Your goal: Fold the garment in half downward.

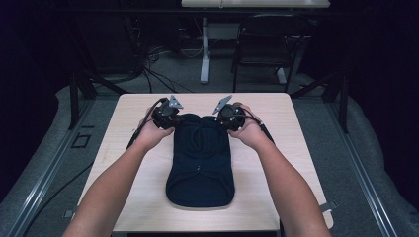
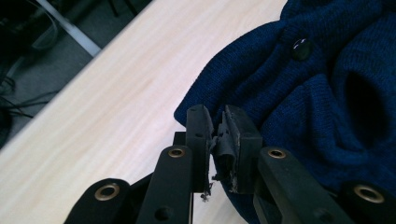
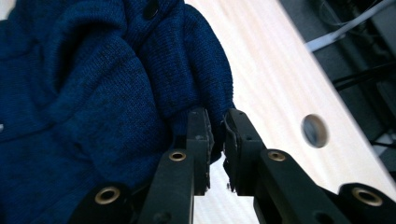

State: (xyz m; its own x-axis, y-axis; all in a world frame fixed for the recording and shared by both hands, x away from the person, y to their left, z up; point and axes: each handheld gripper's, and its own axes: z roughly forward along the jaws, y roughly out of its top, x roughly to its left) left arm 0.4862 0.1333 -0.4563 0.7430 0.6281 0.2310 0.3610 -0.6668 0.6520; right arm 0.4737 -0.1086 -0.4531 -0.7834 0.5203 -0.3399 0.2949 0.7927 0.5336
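A dark blue knitted garment (image 1: 200, 160) lies lengthwise on the middle of the table, its far end bunched between both hands. My left gripper (image 1: 166, 116) is at the garment's far left corner, and in the left gripper view its jaws (image 2: 218, 130) are shut on a thin fold of the knit edge. A dark button (image 2: 301, 48) sits on the fabric (image 2: 327, 93) beyond. My right gripper (image 1: 230, 116) is at the far right corner; in the right gripper view its jaws (image 3: 217, 128) pinch the edge of the blue knit (image 3: 93, 84).
The light wooden table (image 1: 128, 148) has bare room left and right of the garment. A round hole (image 3: 314, 130) is in the tabletop near the right gripper. A black chair (image 1: 267, 44) and desk legs (image 1: 204, 49) stand beyond the table's far edge.
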